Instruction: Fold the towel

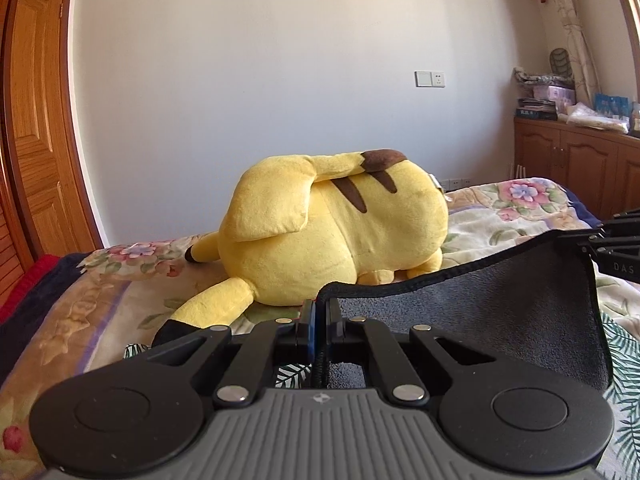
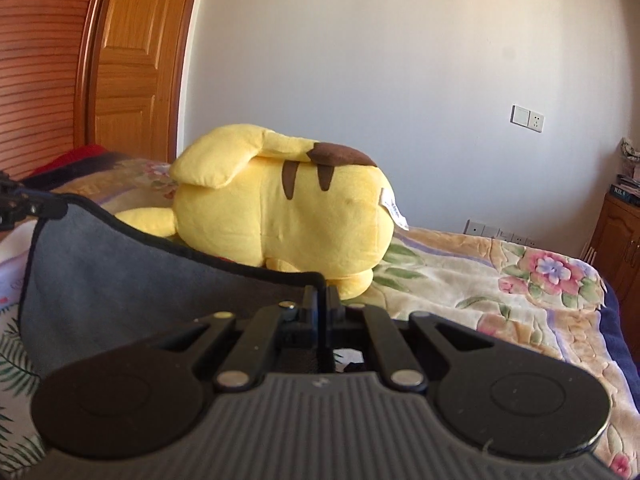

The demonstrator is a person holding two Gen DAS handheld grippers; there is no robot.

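1. Floral, cream-coloured plush blanket point(image 1: 500, 216) covers the bed; pink and purple flowers with green leaves are pressed into its pile, and a dark blue border runs along its edges.
2. Wood panelling, orange-brown, forms the door point(image 2: 132, 60) at far left, and a cabinet point(image 1: 576, 164) of the same wood stands far right with boxes and books stacked on top.
3. A yellow plush toy point(image 1: 340, 224) lies on the blanket in the middle distance, soft and rounded, with brown stripes on its back and a white tag point(image 2: 394, 210) whose print is too small to read.
4. The grey towel point(image 1: 500, 320), velvety with a black stitched hem, hangs raised above the bed, stretched between the two claws, its top edge sagging in the middle.
5. The left gripper point(image 1: 319, 312) points level at the toy, fingers clenched on the towel's left top corner.
6. The right gripper point(image 2: 320, 300) is held level too, pinching the right top corner; in the left view its black body reads "DAS".
7. A white wall switch point(image 1: 430, 79) sits on the far wall.
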